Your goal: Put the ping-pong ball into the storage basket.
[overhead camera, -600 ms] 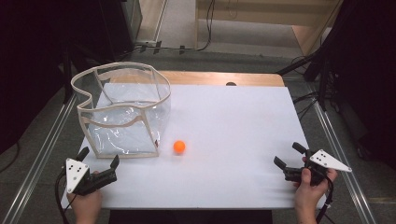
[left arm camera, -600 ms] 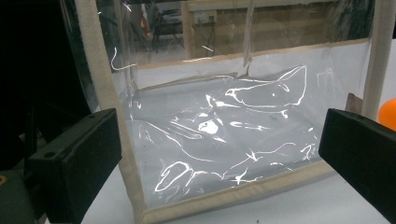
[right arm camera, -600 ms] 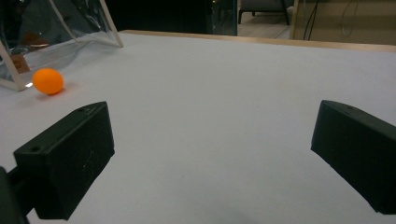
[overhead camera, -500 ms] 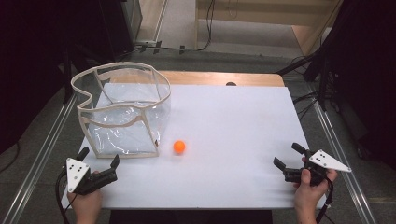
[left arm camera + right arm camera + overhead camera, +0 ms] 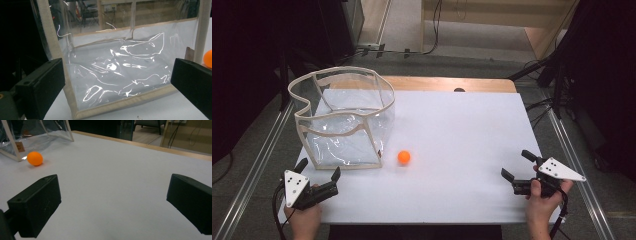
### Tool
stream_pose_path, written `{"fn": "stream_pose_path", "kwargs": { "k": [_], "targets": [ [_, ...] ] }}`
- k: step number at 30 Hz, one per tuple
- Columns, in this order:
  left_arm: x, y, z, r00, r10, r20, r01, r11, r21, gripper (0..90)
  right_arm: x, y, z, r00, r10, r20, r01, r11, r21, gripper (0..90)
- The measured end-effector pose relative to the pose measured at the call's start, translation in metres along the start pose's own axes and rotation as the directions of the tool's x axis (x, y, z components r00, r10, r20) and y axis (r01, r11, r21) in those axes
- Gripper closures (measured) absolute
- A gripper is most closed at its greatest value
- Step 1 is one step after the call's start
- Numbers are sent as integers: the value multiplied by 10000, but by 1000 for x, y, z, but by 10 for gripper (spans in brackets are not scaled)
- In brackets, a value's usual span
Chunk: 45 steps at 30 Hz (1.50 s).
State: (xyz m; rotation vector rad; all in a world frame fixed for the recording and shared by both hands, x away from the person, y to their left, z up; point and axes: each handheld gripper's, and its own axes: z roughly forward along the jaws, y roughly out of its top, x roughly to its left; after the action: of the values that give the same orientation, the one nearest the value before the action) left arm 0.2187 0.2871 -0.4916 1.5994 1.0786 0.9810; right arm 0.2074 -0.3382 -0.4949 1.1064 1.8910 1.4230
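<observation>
Clear plastic bag (image 5: 343,120) with beige fabric trim stands upright on the left half of the white table (image 5: 452,130), mouth open upward. Nothing visible inside it: through the transparent wall in the left gripper view, the bag (image 5: 120,65) shows bare wrinkled film and glare on its floor.

Orange ball (image 5: 404,157) lies on the table outside the bag, just beside its near right corner, not touching the trim as far as the high view shows. In the right gripper view the ball (image 5: 35,158) sits next to the bag's corner post; in the left gripper view a sliver of the ball (image 5: 208,58) shows past the bag's right edge.

Left gripper (image 5: 318,170) held at the near left table edge, jaws spread wide, nothing between them, pointed at the bag's near wall. Right gripper (image 5: 518,166) at the near right edge, well apart from the ball, jaws likewise wide apart and holding nothing, only bare table between them.
</observation>
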Motion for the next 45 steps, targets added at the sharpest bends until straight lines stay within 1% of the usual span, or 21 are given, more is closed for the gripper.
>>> {"fn": "stream_pose_path", "kwargs": {
  "k": [1, 3, 8, 11, 14, 18, 21, 32, 35, 41, 45],
  "targets": [
    [0, 0, 0, 10000, 97, -20, -97, 10000, 21, 0, 3, 6, 3, 9998, -135, -162, 137, 9999, 86, 0],
    [-1, 0, 0, 9999, 120, -26, -120, 9999, 36, 0, 5, 10, 4, 9993, -184, -311, 189, 9997, 157, 0],
    [0, 0, 0, 10000, 78, 14, -78, 10000, 17, 0, 11, 20, 11, 9973, -306, -668, 328, 9989, 320, 0],
    [0, 0, 0, 10000, 59, 27, -59, 10000, 20, 0, 16, 25, 16, 9951, -502, -852, 548, 9971, 526, 0],
    [0, 0, 0, 9999, 112, 8, -112, 9999, 35, 0, 19, 32, 20, 9918, -712, -1059, 778, 9952, 591, 0],
    [-1, 0, 0, 9999, 128, 5, -128, 9999, 35, 0, 22, 38, 28, 9869, -849, -1370, 957, 9926, 742, 0],
    [-1, 0, 0, 9999, 132, 14, -132, 9999, 33, 0, 24, 42, 33, 9851, -835, -1502, 965, 9920, 811, 0],
    [0, 0, 0, 9999, 103, 40, -103, 9999, 29, 0, 32, 60, 51, 9729, -1080, -2044, 1311, 9860, 1029, 0],
    [0, 0, 0, 10000, 65, 45, -65, 10000, 13, 0, 34, 64, 56, 9711, -1097, -2118, 1353, 9846, 1103, 0],
    [0, 0, 0, 10000, 71, 53, -71, 10000, 2, 0, 40, 71, 66, 9637, -1164, -2401, 1471, 9825, 1141, 0],
    [0, 0, 0, 10000, 36, 83, -36, 10000, -2, 0, 44, 74, 74, 9555, -1261, -2666, 1639, 9786, 1246, 0]
  ]
}}
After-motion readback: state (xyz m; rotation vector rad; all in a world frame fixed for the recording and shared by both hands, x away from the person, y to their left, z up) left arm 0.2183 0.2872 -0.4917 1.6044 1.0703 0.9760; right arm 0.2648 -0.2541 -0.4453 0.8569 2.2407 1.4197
